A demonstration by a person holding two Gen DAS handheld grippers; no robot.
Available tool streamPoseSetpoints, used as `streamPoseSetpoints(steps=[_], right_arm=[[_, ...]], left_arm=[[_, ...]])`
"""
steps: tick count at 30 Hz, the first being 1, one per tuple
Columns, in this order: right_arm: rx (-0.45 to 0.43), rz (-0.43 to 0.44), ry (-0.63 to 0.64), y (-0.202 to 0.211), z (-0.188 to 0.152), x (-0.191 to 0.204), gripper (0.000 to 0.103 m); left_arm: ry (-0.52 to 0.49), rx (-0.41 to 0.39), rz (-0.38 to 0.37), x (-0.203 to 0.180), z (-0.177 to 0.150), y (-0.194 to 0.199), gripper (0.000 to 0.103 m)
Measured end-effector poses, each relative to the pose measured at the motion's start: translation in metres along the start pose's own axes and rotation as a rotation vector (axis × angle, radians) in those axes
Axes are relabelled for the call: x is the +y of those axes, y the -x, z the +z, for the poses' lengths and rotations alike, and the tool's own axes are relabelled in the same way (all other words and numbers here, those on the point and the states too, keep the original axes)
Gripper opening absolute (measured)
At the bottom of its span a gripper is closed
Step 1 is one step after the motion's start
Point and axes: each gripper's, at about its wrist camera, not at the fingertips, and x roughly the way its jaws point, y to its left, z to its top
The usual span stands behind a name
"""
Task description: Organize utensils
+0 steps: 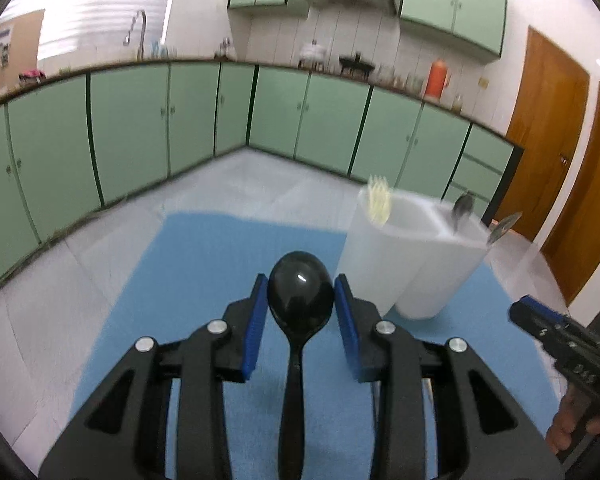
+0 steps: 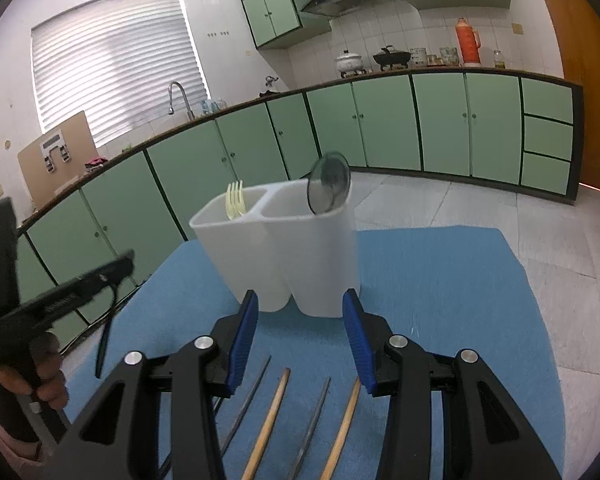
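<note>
My left gripper (image 1: 301,304) is shut on a black spoon (image 1: 300,300), its bowl between the blue pads and its handle running back under the gripper, above the blue mat (image 1: 204,264). The white two-compartment utensil holder (image 1: 400,256) stands ahead to the right, with a pale yellow fork (image 1: 378,200) and metal spoons (image 1: 464,208) in it. In the right wrist view my right gripper (image 2: 300,320) is open and empty, just short of the holder (image 2: 296,252), which holds the fork (image 2: 235,200) and a metal spoon (image 2: 328,184). Several chopsticks (image 2: 272,412) lie on the mat beneath it.
The mat (image 2: 440,280) lies on a white table. Green cabinets (image 2: 380,120) and a counter with pots and an orange thermos (image 2: 467,42) run behind. The right gripper shows at the left view's right edge (image 1: 556,332); the left gripper shows at the right view's left edge (image 2: 60,296).
</note>
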Motion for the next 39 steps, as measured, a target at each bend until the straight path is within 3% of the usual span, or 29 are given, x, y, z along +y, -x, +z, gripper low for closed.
streamPoseSetpoints(steps=[9, 18, 28, 39], right_arm=[[-0.042, -0.004, 0.018, 0.009, 0.025, 0.008, 0.044], [-0.079, -0.006, 0.013, 0.007, 0.044, 0.004, 0.043], [-0.096, -0.02, -0.002, -0.002, 0.049, -0.015, 0.044], [-0.084, -0.029, -0.042, -0.018, 0.044, -0.034, 0.044]], left_arm=[[-0.006, -0.221, -0.056, -0.032, 0.038, 0.047, 0.032], [0.0, -0.398, -0.155, -0.078, 0.083, 0.021, 0.032], [0.062, -0.418, -0.249, -0.104, 0.104, -0.055, 0.032], [0.039, -0.354, -0.236, -0.095, 0.069, -0.092, 0.033]])
